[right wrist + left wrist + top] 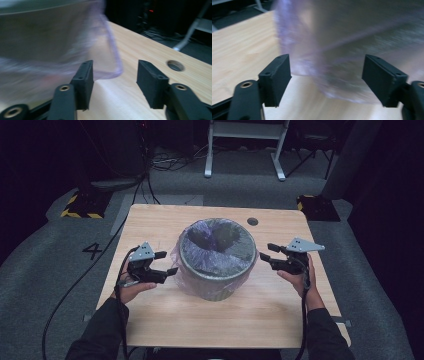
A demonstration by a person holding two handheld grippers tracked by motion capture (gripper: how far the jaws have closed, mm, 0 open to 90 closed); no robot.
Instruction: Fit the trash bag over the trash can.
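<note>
A round grey bin [215, 270] stands in the middle of the wooden table [165, 320]. It is lined with a translucent purple plastic bag [182, 251] whose edge folds down over the rim. My left gripper [166, 262] is open just left of the bin, its jaws pointing at the overhanging bag. In the left gripper view the bag [324, 50] hangs blurred just beyond the open gripper [325, 58]. My right gripper [266, 251] is open just right of the bin. In the right gripper view the bag's edge [110, 57] lies beyond the open gripper [115, 63], and the bin wall [37, 37] is at the left.
A round cable hole [252, 221] sits in the table's far right part, also the hole [175, 65] in the right gripper view. Beyond the table are a white frame [245, 150], floor cables and yellow-black striped bases [82, 205]. A "4" [93, 251] marks the carpet.
</note>
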